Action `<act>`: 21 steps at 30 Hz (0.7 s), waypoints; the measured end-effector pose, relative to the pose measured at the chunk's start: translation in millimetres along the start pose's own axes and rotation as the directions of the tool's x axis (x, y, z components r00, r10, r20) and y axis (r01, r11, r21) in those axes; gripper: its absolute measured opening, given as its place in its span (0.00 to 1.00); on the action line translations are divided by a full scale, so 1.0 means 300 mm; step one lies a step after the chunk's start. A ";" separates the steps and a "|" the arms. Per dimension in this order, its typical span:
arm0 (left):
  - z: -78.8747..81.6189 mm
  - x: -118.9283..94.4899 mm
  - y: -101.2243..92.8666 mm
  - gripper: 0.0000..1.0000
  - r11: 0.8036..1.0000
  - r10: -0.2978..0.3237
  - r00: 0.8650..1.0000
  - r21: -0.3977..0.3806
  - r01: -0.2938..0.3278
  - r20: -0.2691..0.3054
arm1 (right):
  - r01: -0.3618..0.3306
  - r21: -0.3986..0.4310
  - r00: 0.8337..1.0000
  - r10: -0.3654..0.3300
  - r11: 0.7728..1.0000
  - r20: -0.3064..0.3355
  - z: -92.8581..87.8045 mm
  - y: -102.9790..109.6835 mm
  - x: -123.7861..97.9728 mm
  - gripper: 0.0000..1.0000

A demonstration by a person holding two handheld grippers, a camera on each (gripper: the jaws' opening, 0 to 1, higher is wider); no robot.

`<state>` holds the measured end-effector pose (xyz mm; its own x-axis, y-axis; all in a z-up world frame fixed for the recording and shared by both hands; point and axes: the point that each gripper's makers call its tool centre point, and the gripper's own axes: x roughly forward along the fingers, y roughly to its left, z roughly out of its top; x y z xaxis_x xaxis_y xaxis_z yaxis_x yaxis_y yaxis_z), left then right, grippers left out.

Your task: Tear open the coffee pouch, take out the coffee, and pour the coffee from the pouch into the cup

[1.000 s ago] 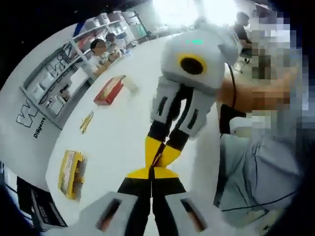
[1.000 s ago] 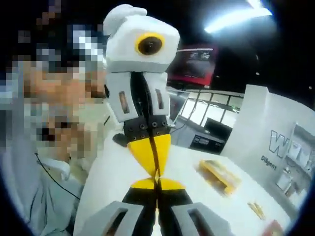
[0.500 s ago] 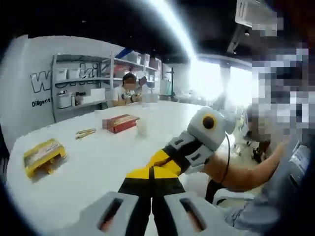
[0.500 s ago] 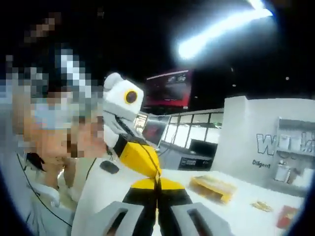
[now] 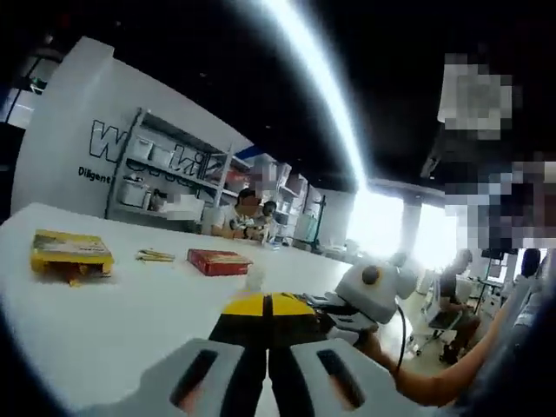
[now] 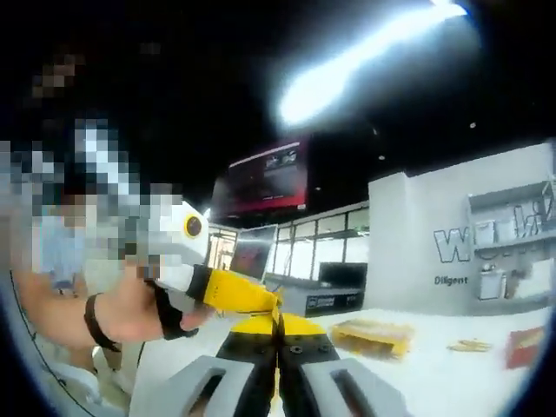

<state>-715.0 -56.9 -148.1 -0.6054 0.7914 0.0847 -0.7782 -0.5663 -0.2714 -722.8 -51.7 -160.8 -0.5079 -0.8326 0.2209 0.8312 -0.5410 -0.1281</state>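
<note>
Left gripper view: the left gripper (image 5: 269, 305) has its yellow jaws pressed together. I can't make out the pouch, but what looks like the cup (image 5: 254, 278) sits on the table (image 5: 104, 313) just past the tips, by a red box (image 5: 217, 261). Right gripper view: the right gripper (image 6: 278, 323) is closed too, nose to nose with the left one coming in sideways, so I'd guess any pouch is pinched right there.

Small pale cup (image 5: 254, 278) stands upright on white table (image 5: 104, 313), yellow stick pouches (image 5: 155, 255) apart
</note>
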 end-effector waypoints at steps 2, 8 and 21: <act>0.012 0.000 -0.001 0.00 1.000 0.004 0.999 -0.022 -0.003 0.043 | 0.013 0.018 1.000 -0.014 1.000 0.021 0.009 -0.001 0.000 0.00; 0.024 0.001 0.011 0.00 0.998 0.005 0.994 -0.065 0.001 0.106 | 0.023 0.047 0.999 -0.025 0.999 0.037 0.017 -0.003 0.003 0.00; 0.108 -0.069 0.011 0.21 0.887 0.009 0.998 0.461 -0.039 0.067 | -0.087 0.035 0.995 0.088 0.996 -0.036 0.048 -0.037 -0.044 0.00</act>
<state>-710.4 -82.5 -119.6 -0.6222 0.7691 0.1461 -0.7433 -0.6390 0.1980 -722.1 -33.0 -148.3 -0.4404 -0.8808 0.1740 0.8796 -0.4621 -0.1130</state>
